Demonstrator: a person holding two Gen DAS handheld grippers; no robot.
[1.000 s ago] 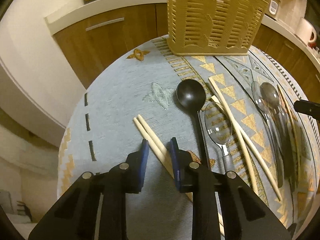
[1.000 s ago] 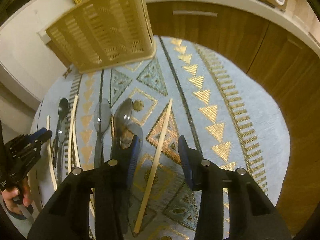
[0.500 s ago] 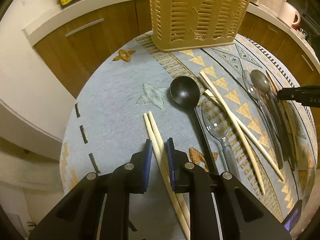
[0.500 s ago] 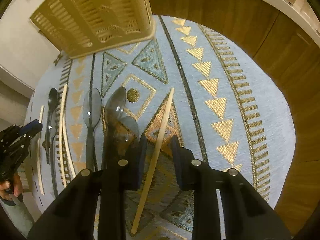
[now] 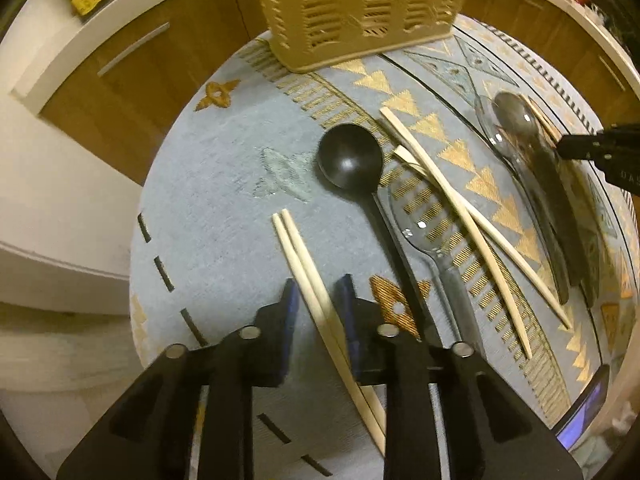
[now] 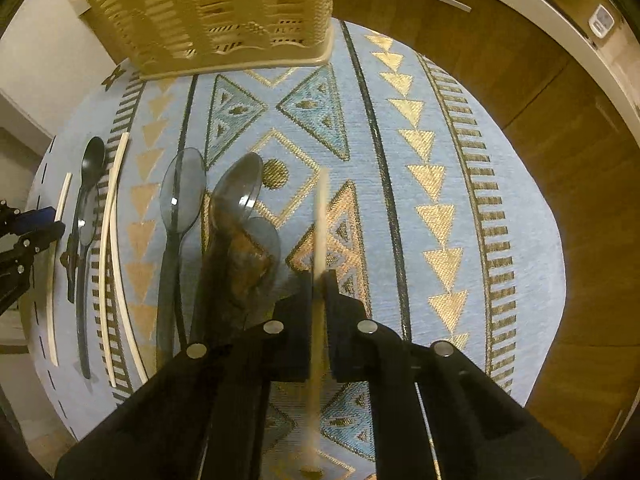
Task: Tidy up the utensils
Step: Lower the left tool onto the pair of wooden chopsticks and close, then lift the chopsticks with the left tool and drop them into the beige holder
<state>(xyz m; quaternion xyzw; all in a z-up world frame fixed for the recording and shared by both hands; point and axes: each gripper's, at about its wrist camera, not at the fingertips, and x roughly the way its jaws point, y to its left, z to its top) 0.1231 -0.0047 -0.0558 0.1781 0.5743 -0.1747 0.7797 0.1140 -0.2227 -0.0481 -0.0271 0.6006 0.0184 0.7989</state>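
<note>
Both grippers have closed in since a second ago: the right gripper (image 6: 319, 280) now clamps a single chopstick (image 6: 320, 216) in front of the basket (image 6: 224, 12), while the left gripper (image 5: 316, 300) straddles a chopstick pair (image 5: 304, 264), pads barely apart. Picking up is in hand; next calls for lifting toward the basket.

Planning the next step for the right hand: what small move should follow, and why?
Probably lift the chopstick straight up, then carry it toward the basket. The right gripper has its jaws shut on the stick, which looks blurred and still low over the tablecloth.
</note>
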